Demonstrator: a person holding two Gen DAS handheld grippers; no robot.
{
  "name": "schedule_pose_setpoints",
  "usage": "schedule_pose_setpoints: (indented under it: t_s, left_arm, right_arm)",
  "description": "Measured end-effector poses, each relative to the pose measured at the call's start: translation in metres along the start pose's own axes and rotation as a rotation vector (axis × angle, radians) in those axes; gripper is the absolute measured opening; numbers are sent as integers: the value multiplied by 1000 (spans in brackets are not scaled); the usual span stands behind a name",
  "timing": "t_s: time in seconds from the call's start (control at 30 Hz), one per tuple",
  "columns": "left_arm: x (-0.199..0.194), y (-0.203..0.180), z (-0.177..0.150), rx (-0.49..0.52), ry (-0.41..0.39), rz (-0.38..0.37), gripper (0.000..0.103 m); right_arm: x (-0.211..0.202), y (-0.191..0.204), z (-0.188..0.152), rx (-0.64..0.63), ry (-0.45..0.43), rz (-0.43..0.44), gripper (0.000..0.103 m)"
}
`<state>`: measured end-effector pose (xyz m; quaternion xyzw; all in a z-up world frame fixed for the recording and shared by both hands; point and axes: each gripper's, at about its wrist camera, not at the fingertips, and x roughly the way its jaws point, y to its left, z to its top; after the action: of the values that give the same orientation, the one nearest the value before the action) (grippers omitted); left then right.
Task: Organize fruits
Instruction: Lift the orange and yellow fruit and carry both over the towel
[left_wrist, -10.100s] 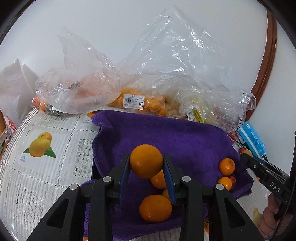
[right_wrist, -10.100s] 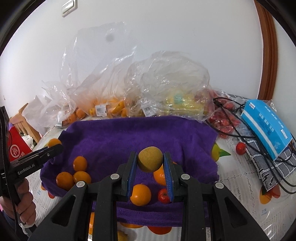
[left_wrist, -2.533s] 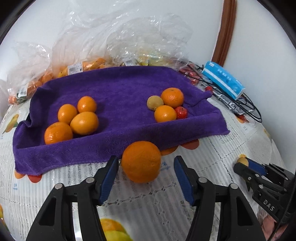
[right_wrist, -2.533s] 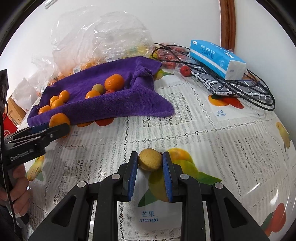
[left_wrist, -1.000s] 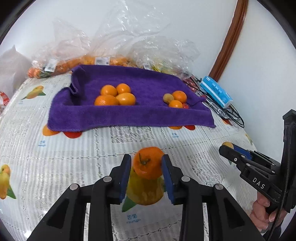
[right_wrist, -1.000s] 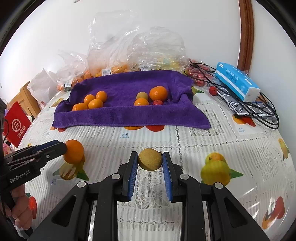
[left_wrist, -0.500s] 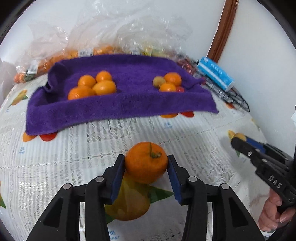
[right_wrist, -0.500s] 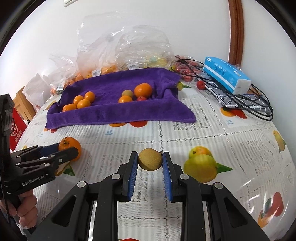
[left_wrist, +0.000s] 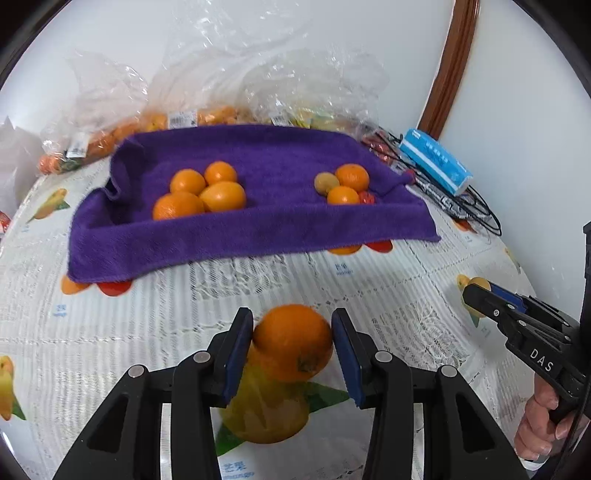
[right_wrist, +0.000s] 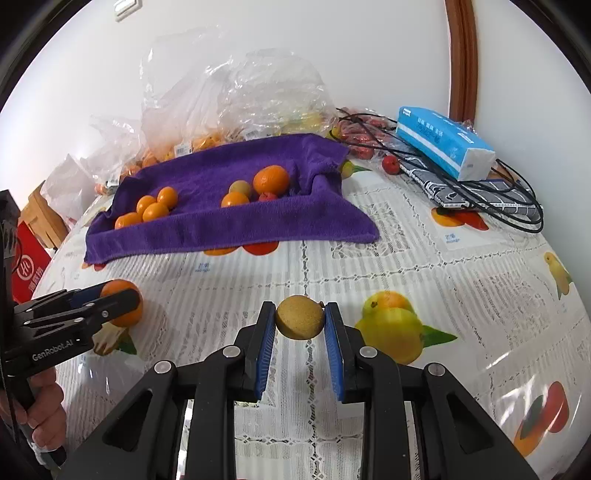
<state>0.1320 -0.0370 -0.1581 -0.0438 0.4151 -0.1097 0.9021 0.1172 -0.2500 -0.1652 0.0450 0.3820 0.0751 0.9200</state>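
Nearest, the left claw (left_wrist: 292, 341) has an orange (left_wrist: 292, 342) sitting between its blue pads; the jaws have just been closing a bit, and it's pinched on the fruit, low over the worktop (left_wrist: 388, 295). Right claw (right_wrist: 300, 321) is clamped on a small brownish-yellow fruit (right_wrist: 300, 322), just above the printed cloth. Further back, the purple towel (left_wrist: 258, 225) holds 4 oranges (left_wrist: 201, 192) on its left side and a smaller mixed bunch (left_wrist: 343, 184) on its right. Behind that, plastic bags (left_wrist: 221, 92) against the wall and a blue tissue pack (right_wrist: 443, 142).
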Motion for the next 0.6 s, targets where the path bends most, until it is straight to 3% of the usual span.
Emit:
schedule_pose_setpoints:
  t_s: [0.17, 0.3, 0.4, 0.6]
  left_arm:
    - [-12, 7, 5, -9, -16, 1, 38]
    - [-9, 11, -2, -33, 9, -78, 41]
    - [-6, 6, -7, -17, 14, -78, 49]
    - [8, -10, -14, 32, 63, -55, 47]
  right_arm:
    - [-5, 4, 6, -6, -18, 6, 27]
    - [-3, 12, 9, -14, -19, 20, 27]
    - [-1, 18, 8, -26, -17, 24, 27]
    - [-1, 19, 6, -39, -13, 17, 27]
